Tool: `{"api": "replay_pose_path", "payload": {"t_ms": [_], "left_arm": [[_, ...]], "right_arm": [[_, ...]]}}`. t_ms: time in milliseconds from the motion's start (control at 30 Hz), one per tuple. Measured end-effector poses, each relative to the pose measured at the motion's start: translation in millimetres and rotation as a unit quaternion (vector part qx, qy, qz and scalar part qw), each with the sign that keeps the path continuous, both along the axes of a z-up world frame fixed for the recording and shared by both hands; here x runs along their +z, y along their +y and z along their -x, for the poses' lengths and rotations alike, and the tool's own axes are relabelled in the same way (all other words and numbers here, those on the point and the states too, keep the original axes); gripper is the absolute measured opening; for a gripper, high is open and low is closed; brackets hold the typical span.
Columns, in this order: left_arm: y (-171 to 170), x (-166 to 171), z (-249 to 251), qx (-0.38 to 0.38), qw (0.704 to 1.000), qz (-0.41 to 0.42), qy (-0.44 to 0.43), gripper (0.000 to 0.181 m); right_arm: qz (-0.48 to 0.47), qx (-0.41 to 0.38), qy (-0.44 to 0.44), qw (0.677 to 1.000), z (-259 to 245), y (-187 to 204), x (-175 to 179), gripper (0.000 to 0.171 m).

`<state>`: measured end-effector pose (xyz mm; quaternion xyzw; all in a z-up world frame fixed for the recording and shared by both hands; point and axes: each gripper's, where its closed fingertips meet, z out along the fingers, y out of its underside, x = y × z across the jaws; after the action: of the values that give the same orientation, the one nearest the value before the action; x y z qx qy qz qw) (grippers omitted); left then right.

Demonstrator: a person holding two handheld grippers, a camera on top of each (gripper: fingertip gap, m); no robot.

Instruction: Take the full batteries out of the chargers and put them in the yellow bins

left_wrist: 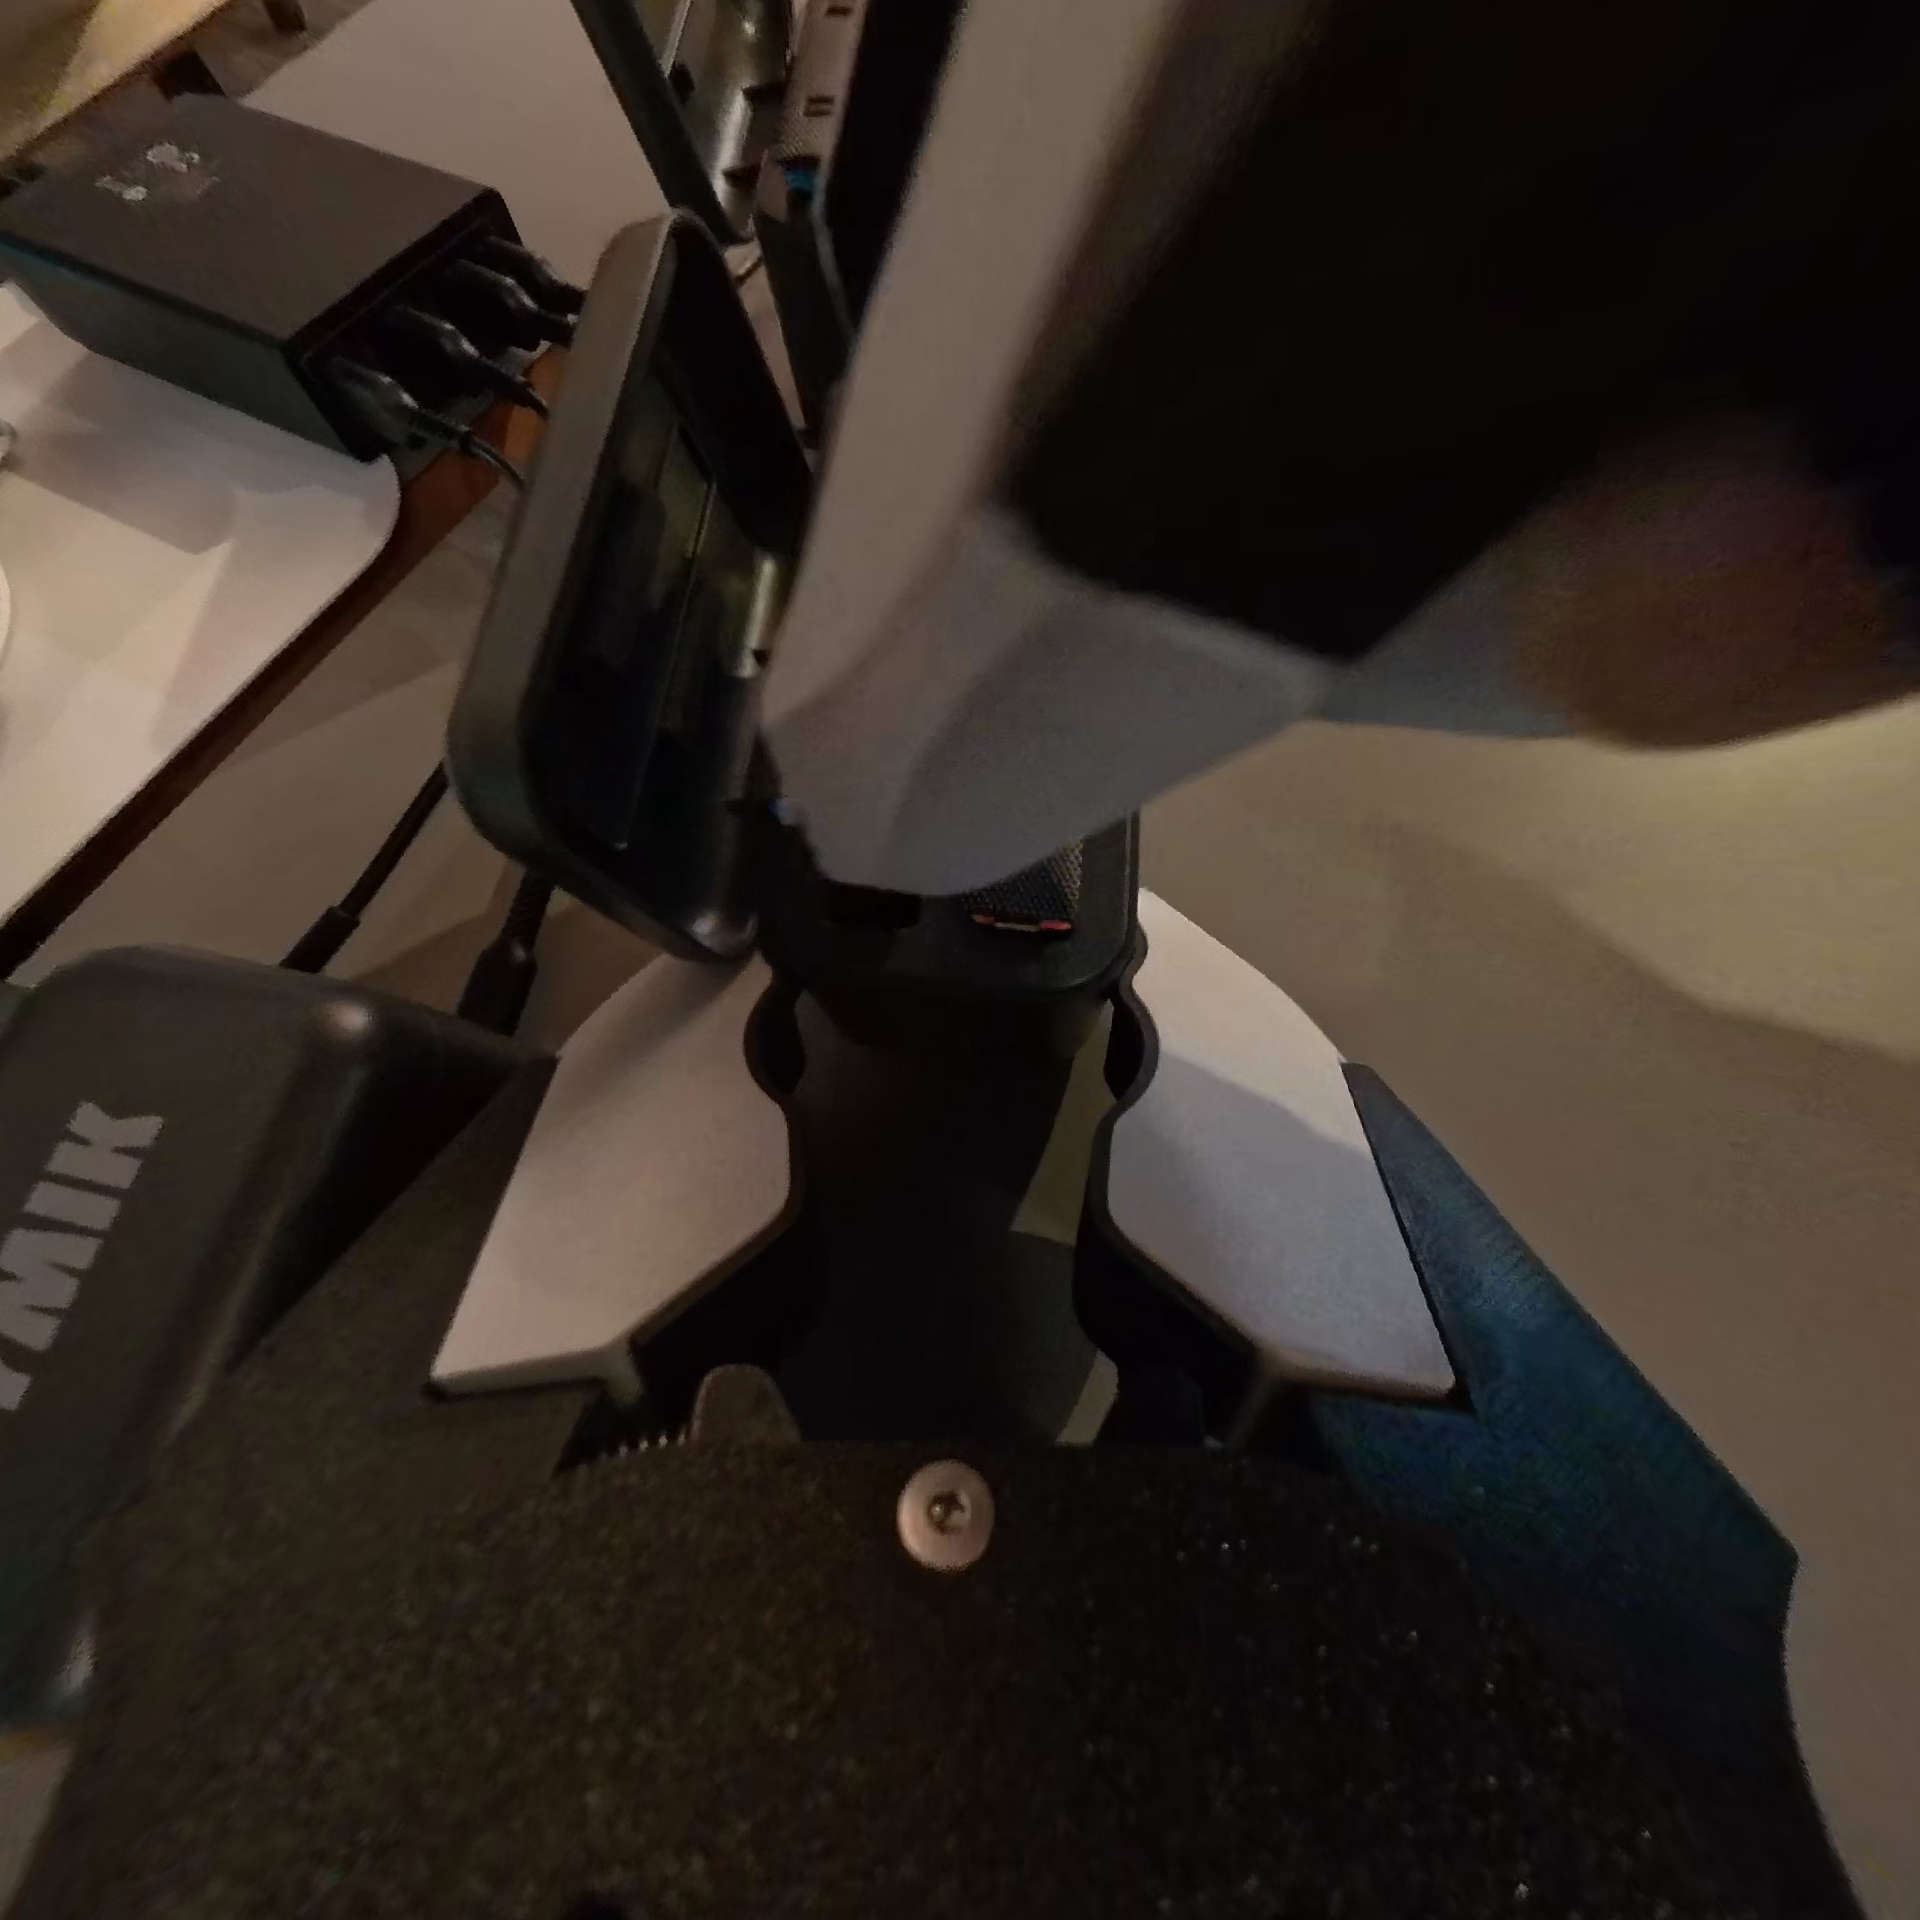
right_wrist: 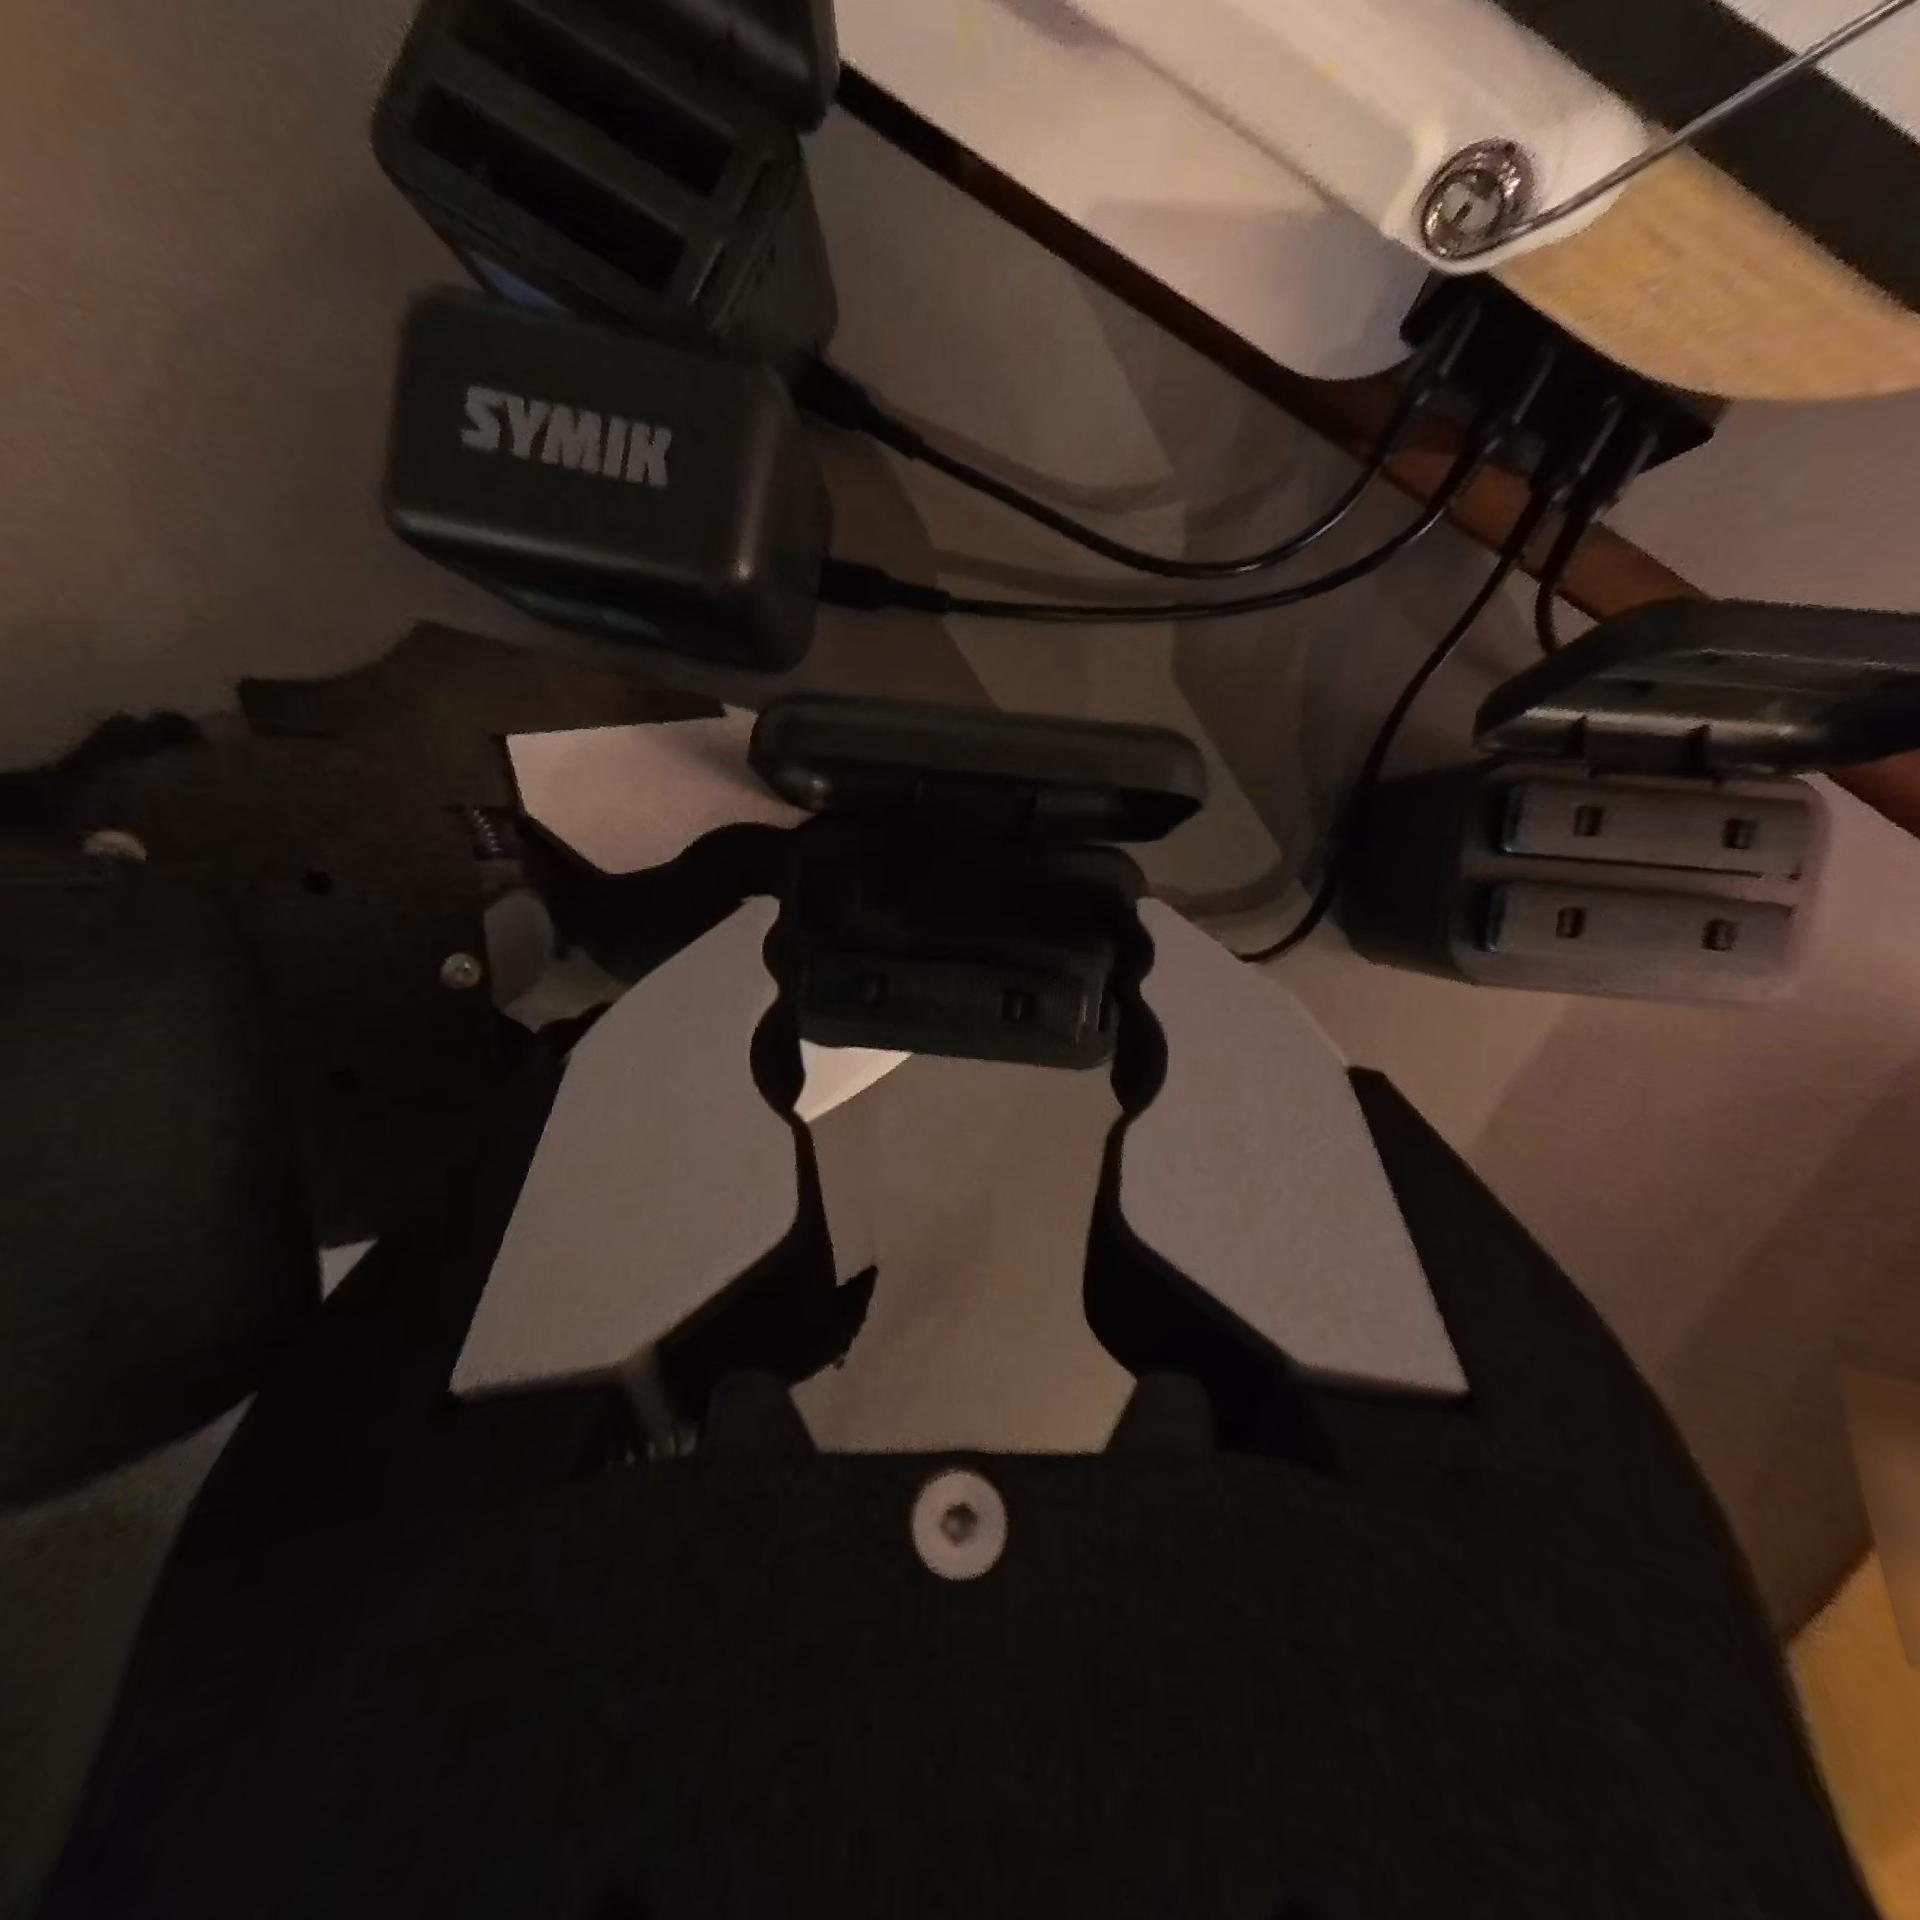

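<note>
Here, your right tongs (right_wrist: 948,992) are clamping a dark ridged battery (right_wrist: 951,1003) at the front of the black open-lidded charger (right_wrist: 966,831) straight ahead of them. Your left tongs (left_wrist: 940,1013) are gripping that same charger's body (left_wrist: 951,961) between their tips, its grey lid (left_wrist: 623,582) standing up to their left. Right of the right tongs, a grey charger (right_wrist: 1590,894) is holding two pale batteries (right_wrist: 1652,831). Beyond-left, a black lettered closed charger (right_wrist: 597,488) is sitting.
</note>
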<state>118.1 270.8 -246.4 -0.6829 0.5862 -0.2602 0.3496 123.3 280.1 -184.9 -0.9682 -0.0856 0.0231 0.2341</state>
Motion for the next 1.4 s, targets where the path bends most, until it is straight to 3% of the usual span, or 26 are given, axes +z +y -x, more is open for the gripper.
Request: {"api": "replay_pose_path", "payload": {"t_ms": [700, 1400], "left_arm": [[-2.0, -0.2, 1.2, -0.014, 1.000, 0.003, 0.001, 0.057], [-3.0, -1.6, 1.8, -0.021, 1.000, 0.004, 0.006, 0.057]], "right_arm": [[-0.037, -0.011, 0.033, 0.999, -10.1, -2.2, 39.1, 0.058], [-0.005, 0.000, 0.025, 1.000, 1.7, 1.1, 7.7, 0.058]]}}
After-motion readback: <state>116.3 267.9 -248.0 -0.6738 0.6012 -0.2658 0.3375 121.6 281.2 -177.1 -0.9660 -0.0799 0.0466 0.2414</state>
